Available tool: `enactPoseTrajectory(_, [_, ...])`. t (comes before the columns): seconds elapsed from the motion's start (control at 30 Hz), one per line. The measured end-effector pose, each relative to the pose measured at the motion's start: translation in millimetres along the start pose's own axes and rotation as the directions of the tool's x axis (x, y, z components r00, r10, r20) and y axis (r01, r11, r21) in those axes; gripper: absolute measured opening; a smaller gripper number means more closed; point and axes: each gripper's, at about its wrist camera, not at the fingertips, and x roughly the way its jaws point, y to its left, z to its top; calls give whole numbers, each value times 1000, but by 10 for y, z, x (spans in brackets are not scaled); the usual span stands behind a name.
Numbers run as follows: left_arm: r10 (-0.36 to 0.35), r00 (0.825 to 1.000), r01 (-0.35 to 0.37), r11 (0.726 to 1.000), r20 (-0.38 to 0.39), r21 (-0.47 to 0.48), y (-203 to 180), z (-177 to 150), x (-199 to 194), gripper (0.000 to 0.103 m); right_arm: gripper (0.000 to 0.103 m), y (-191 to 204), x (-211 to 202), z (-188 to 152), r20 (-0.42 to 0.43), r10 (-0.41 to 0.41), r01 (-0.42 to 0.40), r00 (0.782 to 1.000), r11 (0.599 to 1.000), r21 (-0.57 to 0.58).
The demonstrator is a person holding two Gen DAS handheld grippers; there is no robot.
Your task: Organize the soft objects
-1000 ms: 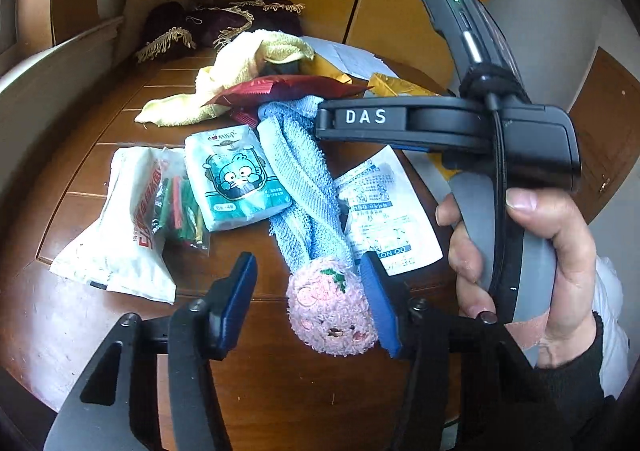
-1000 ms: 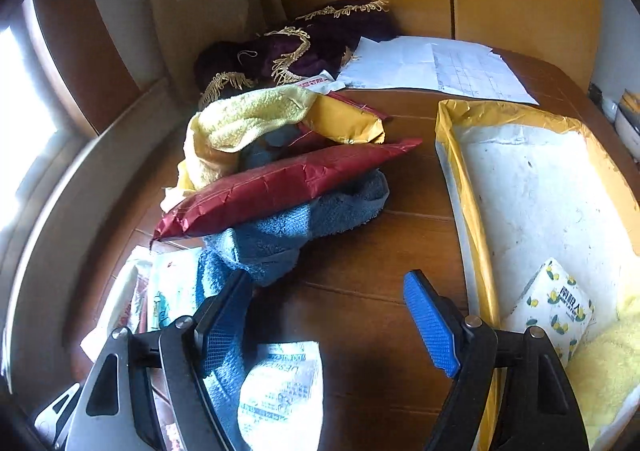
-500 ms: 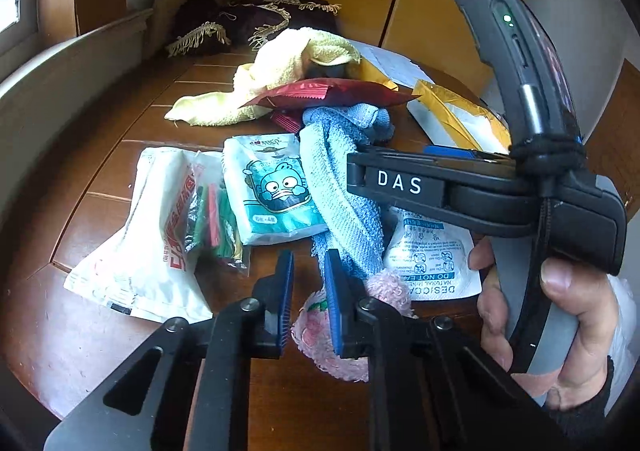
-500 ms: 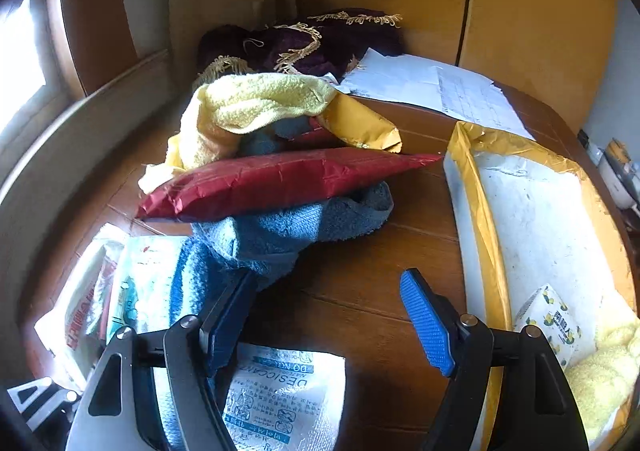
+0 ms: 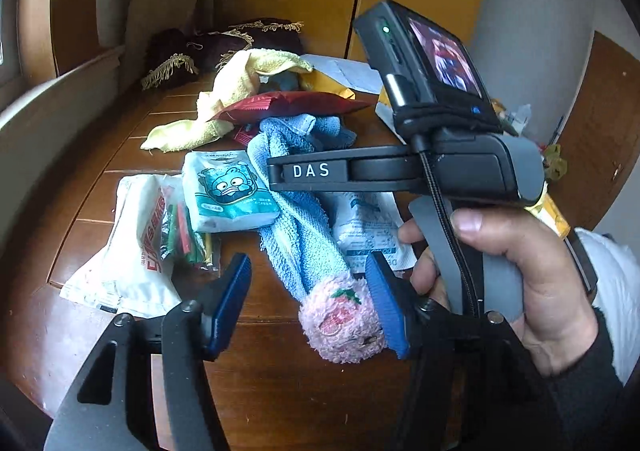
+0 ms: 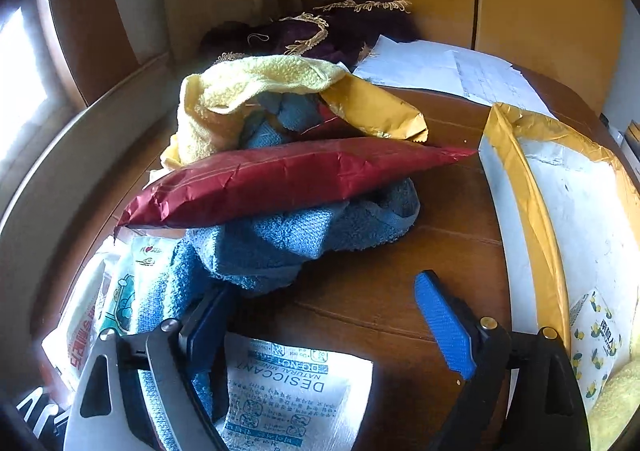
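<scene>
A blue towel with a pink plush end lies on the wooden table. My left gripper is open, its right finger touching the pink end. A yellow towel, a red packet and more blue towel are piled behind. My right gripper is open and empty over the table, above a white desiccant packet. A yellow-rimmed white bag at the right holds a lemon-print packet and yellow cloth.
A cartoon tissue pack and a white plastic bag with coloured sticks lie left of the towel. A dark fringed cloth and white papers sit at the back by the wooden cupboards. The right hand device crosses the left view.
My left gripper was shut half a second ago and has opened wide again beside the pink plush end. My right gripper has stayed open and moved slightly nearer the pile.
</scene>
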Motion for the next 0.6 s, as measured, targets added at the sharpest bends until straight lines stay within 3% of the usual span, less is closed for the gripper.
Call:
enactPoseTrajectory(0.17, [20, 1000, -20, 1000, 1, -18, 33, 6, 15, 46, 103, 55, 30, -18, -26, -49, 48, 998, 997, -65])
enactPoseTrajectory(0.23, [58, 998, -58, 998, 8, -11, 34, 22, 38, 29, 103, 52, 25, -32, -18, -46, 44, 999, 997, -67])
enactPoseTrajectory(0.27, [84, 996, -84, 996, 6, -7, 39, 35, 66, 26, 103, 49, 23, -34, -18, -46, 44, 999, 997, -67])
enactPoseTrajectory(0.33, [102, 995, -102, 995, -10, -20, 80, 57, 130, 24, 103, 46, 22, -36, -18, -45, 44, 999, 997, -67])
enactPoseTrajectory(0.6, [37, 999, -42, 990, -40, -138, 290, 100, 234, 24, 103, 41, 20, -42, -18, -44, 43, 999, 997, -70])
